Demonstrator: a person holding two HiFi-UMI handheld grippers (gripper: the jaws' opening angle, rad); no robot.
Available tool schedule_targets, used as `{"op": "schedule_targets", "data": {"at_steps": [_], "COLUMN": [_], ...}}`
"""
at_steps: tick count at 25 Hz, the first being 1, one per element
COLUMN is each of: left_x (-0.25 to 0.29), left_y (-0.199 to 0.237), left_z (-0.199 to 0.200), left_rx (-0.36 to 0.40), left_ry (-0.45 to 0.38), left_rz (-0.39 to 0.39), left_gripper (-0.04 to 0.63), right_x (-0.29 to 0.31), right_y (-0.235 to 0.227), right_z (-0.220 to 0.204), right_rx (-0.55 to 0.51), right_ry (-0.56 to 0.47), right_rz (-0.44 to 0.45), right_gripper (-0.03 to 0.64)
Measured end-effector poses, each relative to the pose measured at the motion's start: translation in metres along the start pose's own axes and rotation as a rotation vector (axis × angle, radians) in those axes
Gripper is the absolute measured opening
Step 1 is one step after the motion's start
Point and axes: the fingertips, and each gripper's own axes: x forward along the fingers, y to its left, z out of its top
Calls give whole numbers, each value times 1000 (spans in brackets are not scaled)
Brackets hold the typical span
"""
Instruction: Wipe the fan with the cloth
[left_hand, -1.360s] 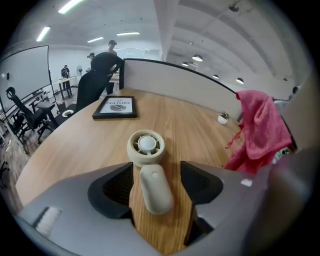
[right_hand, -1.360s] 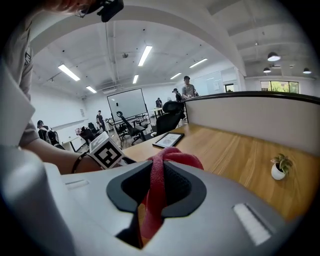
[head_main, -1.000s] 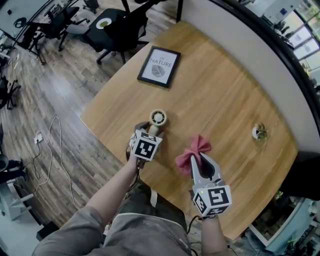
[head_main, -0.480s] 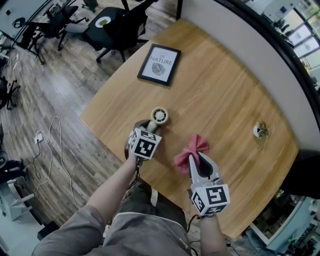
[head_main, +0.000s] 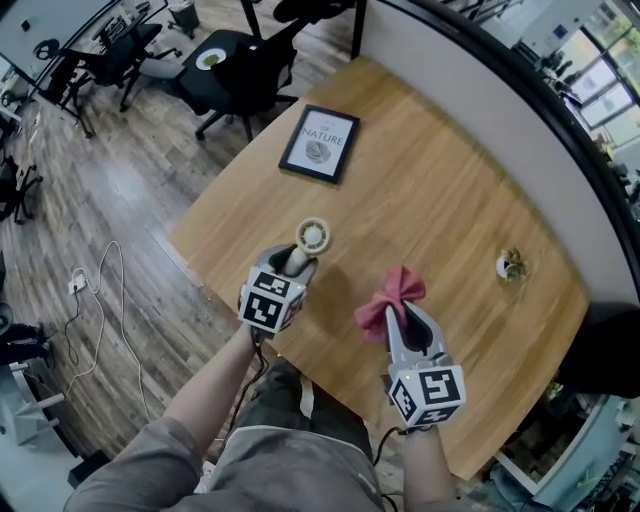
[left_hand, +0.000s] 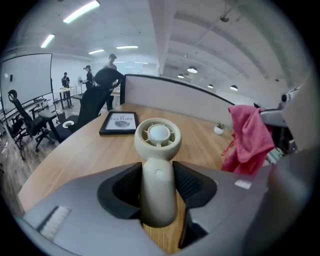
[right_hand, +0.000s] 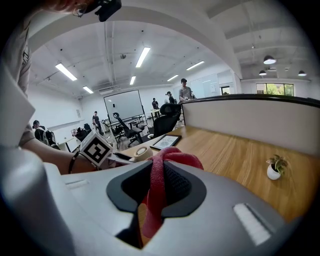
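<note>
The left tongs (left_hand: 158, 182) are clamping the fan (left_hand: 159, 136) by its handle, centre of the head view, over the bench (head_main: 440, 190). The right tongs (right_hand: 156, 186), lower right, are pinching the pink cloth (right_hand: 175, 159) tight. To wipe well, I judge, the left should be keeping the fan steady while the right is dragging the cloth's loose end across its grille.

Right gripper (right_hand: 156, 186): jaws clamped on the red cloth (right_hand: 176, 159), which bunches above them and hangs down between. Behind, to the left: the left gripper (right_hand: 122, 157) with its marker cube, and the round head of the fan (right_hand: 141, 152) just beside it. Further back on the wooden bench (right_hand: 235, 152) is a framed picture (right_hand: 167, 141). At right, a small potted plant (right_hand: 273, 168) sits near the partition (right_hand: 250, 117). Office chairs (right_hand: 167, 114) and people (right_hand: 185, 90) are beyond.
</note>
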Motion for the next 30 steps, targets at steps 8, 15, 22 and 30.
{"op": "schedule_targets", "data": {"at_steps": [8, 15, 22, 30], "left_x": [-106, -214, -297, -345], "left_y": [-25, -50, -59, -75], "left_z": [92, 161, 194, 183], "left_rx": [31, 73, 114, 150], "left_ry": [-337, -628, -804, -887], "left_rz": [-79, -161, -173, -193], "left_gripper": [189, 189, 189, 189], "right_x": [-34, -77, -115, -151], "right_y": [16, 43, 72, 104], "right_z": [70, 134, 179, 196], "right_rx": [-67, -130, -184, -215], "right_ry": [-130, -272, -380, -446], "right_rz": [-5, 8, 24, 51], "right_gripper": [63, 63, 63, 63]}}
